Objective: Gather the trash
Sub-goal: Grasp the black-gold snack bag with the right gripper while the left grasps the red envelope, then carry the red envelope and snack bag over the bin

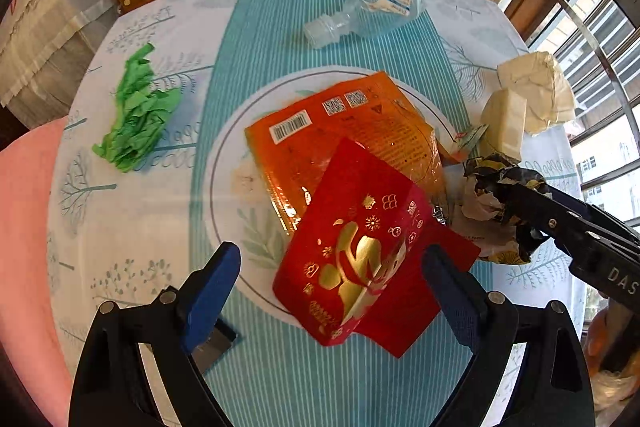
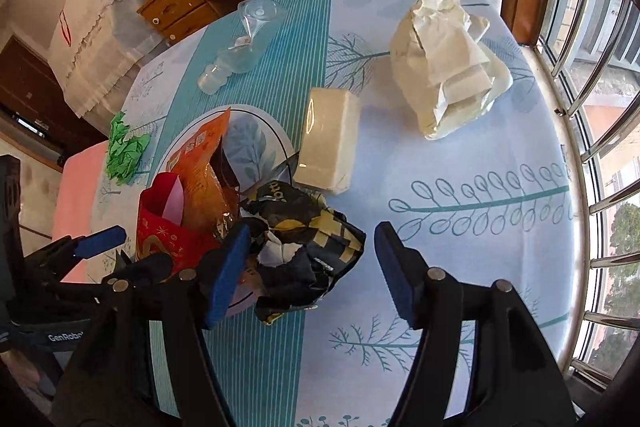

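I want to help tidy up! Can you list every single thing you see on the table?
red envelope: 1, red and gold, on the orange packet, between the left tongs
orange packet: 1, orange, on the plate
plate: 1, white, table middle
black wrapper: 1, black-yellow, crumpled, between the right tongs
green paper: 1, green, left
plastic bottle: 1, clear, crushed, far side
tissue pack: 1, cream, beside the plate
paper bag: 1, cream, crumpled, near the window
left tongs: open
right tongs: open

My left gripper (image 1: 332,283) and right gripper (image 2: 310,267): black plastic frames, blue textured finger pads, silver pivot screws, white lettering on the housings.
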The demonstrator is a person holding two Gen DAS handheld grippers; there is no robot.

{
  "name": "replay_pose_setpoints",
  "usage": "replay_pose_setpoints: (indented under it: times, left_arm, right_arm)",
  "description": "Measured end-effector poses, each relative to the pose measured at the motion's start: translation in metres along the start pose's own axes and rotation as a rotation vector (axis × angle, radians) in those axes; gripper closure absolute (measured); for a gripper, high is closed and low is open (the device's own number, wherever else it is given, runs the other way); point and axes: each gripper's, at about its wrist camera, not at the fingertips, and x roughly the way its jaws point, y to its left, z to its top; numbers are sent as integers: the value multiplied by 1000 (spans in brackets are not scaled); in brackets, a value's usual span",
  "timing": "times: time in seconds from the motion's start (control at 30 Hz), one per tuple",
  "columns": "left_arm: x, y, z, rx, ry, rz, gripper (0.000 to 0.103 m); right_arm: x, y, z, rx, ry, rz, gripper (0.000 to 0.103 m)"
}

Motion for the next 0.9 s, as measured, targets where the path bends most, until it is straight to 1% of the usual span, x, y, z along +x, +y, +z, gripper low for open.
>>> replay_pose_setpoints:
  times: [0.1,0.17,0.2,0.23,0.3,0.4,0.47,0.53,0.9]
  left_arm:
    - [13,-3,3,-6,43,-23,36]
    - [14,-3,2,-15,26,-12,38]
    - [13,-3,2,-20,24,-18,47]
    - [14,-3,1,-25,29,-34,59]
    - [16,-2,0,-41,43,-46,69]
    - [14,-2,-4,-56,39,-47,76]
    - [10,-2,-7,-61,33,-50,80]
    - [4,-2,-11,-62,25,-53,84]
    - [-40,0,-36,-62,-23,-58,85]
  right_arm:
    - [7,0,-2,10,12,24,42]
    - [12,1,-2,17,27,45,42]
    - [12,4,-4,18,30,48,42]
    - [14,5,-4,18,30,52,42]
    - [16,8,-6,23,31,59,42]
    - [20,9,-8,34,35,77,43]
    - [20,10,-10,34,33,84,53]
    - [21,12,-13,25,33,81,54]
    - [-8,13,-34,27,10,90,57]
